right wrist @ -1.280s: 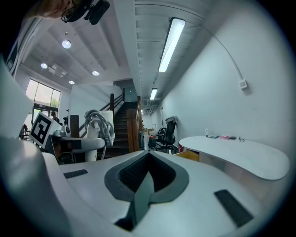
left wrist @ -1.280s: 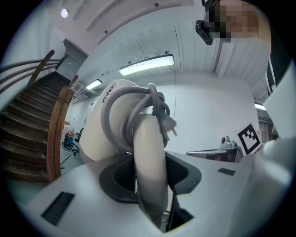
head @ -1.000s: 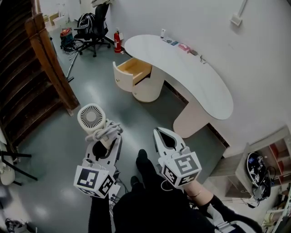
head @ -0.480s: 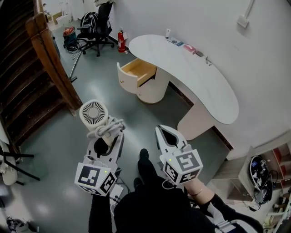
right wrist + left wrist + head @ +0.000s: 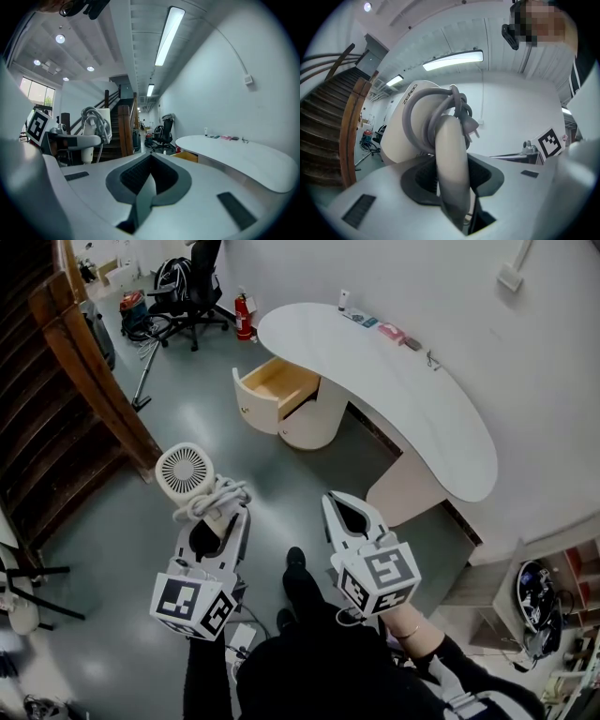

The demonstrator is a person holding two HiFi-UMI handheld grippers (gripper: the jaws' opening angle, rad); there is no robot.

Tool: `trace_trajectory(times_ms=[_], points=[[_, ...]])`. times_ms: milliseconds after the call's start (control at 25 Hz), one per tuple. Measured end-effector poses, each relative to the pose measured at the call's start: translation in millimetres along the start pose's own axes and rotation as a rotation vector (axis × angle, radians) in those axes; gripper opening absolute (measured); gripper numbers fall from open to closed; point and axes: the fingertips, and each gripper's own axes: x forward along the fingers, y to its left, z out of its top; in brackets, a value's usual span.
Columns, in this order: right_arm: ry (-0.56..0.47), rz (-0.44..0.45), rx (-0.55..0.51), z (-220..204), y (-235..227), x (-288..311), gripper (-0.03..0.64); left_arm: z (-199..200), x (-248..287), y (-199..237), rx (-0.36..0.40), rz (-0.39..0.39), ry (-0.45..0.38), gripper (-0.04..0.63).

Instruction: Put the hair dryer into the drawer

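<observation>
A cream hair dryer (image 5: 186, 474) with its grey cord wound round the handle is held off the floor, its round grille facing up. My left gripper (image 5: 221, 517) is shut on its handle (image 5: 451, 159), and the barrel (image 5: 410, 124) rises beyond the jaws. My right gripper (image 5: 337, 501) hangs beside it with its jaws together and nothing in them (image 5: 149, 176). The hair dryer (image 5: 91, 124) also shows at the left of the right gripper view. Ahead, the wooden drawer (image 5: 274, 385) of the white curved desk (image 5: 412, 399) stands pulled open, some way beyond both grippers.
A wooden stair post (image 5: 84, 362) and stairs run along the left. An office chair (image 5: 192, 287), a vacuum and a red fire extinguisher (image 5: 243, 320) stand behind the drawer. Small items (image 5: 389, 332) lie on the desk's far end. A shelf unit (image 5: 544, 596) is at lower right.
Both grippers have travelled across the floor with the person, the hair dryer staying in the left one. The grip looks unchanged.
</observation>
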Motion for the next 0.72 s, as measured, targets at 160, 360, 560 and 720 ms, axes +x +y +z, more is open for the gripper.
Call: trace_trajectory(times_ms=[160, 360, 560, 720], points=[[0.007, 0.003, 0.012, 2, -19, 23, 0.002, -3, 28, 11, -0.004, 0.001, 0.015, 0.149], [0.008, 0.011, 0.021, 8, -39, 56, 0.002, -3, 63, 28, 0.003, 0.002, 0.034, 0.149], [0.022, 0.021, 0.023, 13, -61, 90, 0.002, 1, 101, 46, 0.007, 0.009, 0.044, 0.149], [0.038, 0.016, 0.022, 17, -83, 116, 0.002, 0, 131, 62, 0.007, 0.018, 0.054, 0.149]])
